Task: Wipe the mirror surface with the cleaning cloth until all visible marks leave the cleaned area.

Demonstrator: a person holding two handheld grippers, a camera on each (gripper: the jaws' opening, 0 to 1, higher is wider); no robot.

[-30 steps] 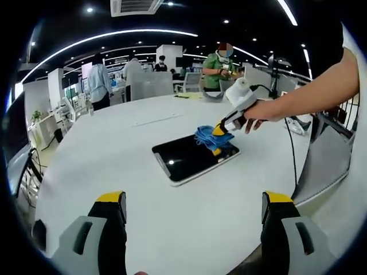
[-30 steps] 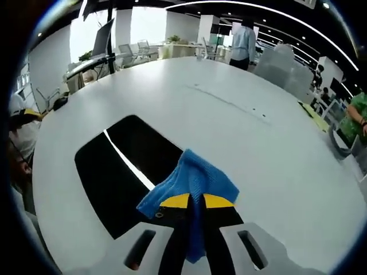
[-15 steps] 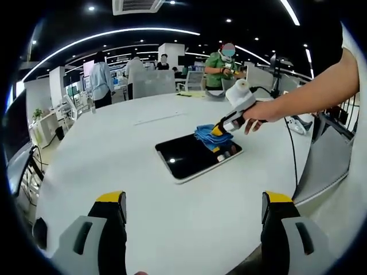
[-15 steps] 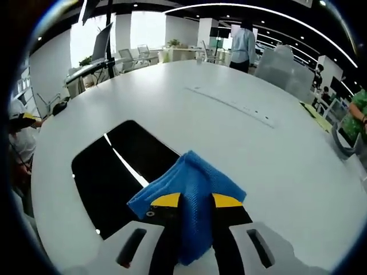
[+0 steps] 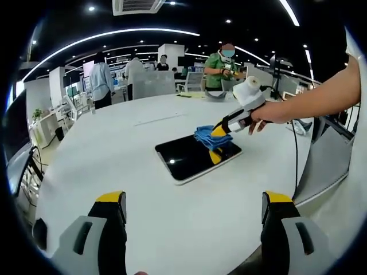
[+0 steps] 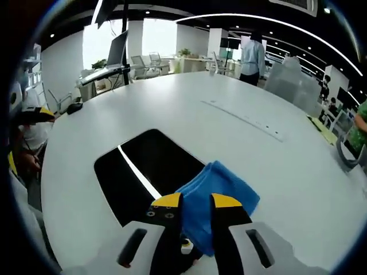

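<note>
One flat mirror (image 6: 146, 172), long axis diagonal across white table (image 6: 241, 137).

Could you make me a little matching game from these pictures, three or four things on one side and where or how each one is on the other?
Things:
1. cleaning cloth
2. mirror
3. left gripper
4. right gripper

States:
A. lying flat and dark on the white table
B. jaws wide apart, holding nothing
C. blue, bunched at one end of the mirror
D. jaws close together around the cloth

Pairs: 1-C, 2-A, 3-B, 4-D
</note>
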